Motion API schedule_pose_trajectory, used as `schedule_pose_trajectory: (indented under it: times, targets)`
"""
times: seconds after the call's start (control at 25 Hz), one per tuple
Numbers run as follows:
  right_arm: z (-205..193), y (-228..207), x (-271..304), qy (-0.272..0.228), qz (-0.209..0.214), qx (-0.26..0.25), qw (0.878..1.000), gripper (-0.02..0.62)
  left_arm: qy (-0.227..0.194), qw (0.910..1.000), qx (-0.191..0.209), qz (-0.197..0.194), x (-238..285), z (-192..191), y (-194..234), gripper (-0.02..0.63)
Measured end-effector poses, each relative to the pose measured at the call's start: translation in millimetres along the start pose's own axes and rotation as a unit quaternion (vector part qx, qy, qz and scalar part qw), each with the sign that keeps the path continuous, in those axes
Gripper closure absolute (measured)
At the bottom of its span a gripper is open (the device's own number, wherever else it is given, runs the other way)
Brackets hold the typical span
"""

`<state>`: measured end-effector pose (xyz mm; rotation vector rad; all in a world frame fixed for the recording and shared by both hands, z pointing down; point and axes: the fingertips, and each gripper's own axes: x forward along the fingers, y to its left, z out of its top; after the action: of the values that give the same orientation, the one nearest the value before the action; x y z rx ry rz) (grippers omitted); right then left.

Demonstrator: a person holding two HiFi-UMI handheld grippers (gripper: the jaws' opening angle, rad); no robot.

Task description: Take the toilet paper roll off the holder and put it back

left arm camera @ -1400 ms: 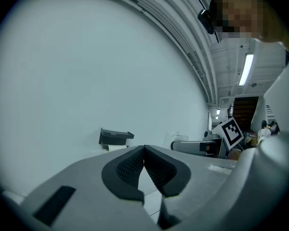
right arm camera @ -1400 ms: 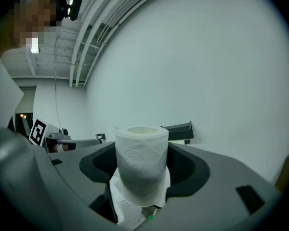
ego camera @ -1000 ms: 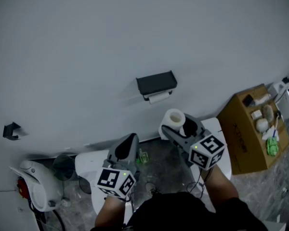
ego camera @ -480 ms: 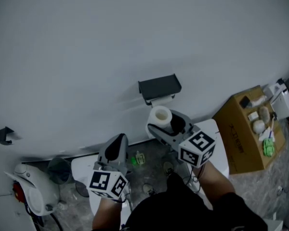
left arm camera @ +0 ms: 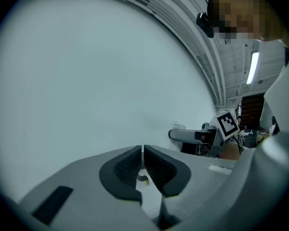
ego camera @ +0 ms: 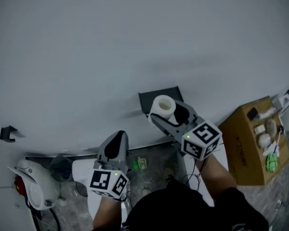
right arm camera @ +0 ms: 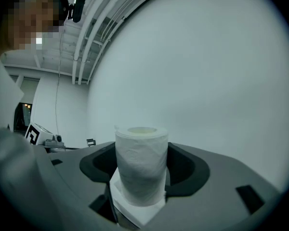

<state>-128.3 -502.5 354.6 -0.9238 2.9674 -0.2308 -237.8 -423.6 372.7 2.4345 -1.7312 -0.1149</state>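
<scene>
A small white toilet paper roll (right arm camera: 141, 165) stands upright between the two dark padded jaws of the right gripper (ego camera: 164, 110), its hollow cardboard core facing up and a loose flap of paper showing at its lower end. It is likely very light, soft and easily crushed, with a rough surface that should not slip. The safest hold looks to be the one shown, across the curved sides near the middle with a gentle squeeze and clear of the loose flap. The right jaws stand wide apart, one pad pressed against each side of the roll, which they carry in the air. In the head view the roll sits just in front of a black box-shaped holder (ego camera: 149, 98) fixed to the pale grey wall (ego camera: 86, 57). Whether roll and holder touch cannot be told. Lower and to the left, the grey left gripper (left arm camera: 142, 153) has its ribbed pads closed together on nothing, pointing at the bare wall.
</scene>
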Motion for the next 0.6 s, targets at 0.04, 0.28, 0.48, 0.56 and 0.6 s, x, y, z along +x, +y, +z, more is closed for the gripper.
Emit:
schedule_pose_trajectory:
  times: [0.04, 0.28, 0.48, 0.56, 0.6]
  targets:
    - [3.2, -10.9, 1.7, -0.003, -0.003, -0.001, 1.0, 0.299, 0.0, 1.0, 0.002, 0.0, 7.6, 0.0, -1.3, 0.601]
    - [11.1, -66.8, 13.8, -0.008, -0.019, -0.002, 1.0, 0.299, 0.006, 1.0, 0.004, 0.004, 48.1, -4.8, -0.3, 0.601]
    - [6.8, -100.6, 25.0, 0.007, -0.032, -0.013, 0.999, 0.299, 0.008, 1.0, 0.004, 0.0, 78.7, -5.1, 0.1, 0.601]
    - [2.0, -110.5, 29.7, 0.016, -0.038, -0.021, 0.999, 0.299, 0.01, 0.9999, 0.003, -0.001, 87.4, -5.5, 2.2, 0.601]
    - [-0.3, -114.3, 31.4, 0.02, -0.041, -0.025, 0.999, 0.299, 0.011, 0.9999, 0.003, -0.001, 90.7, -5.9, 3.2, 0.601]
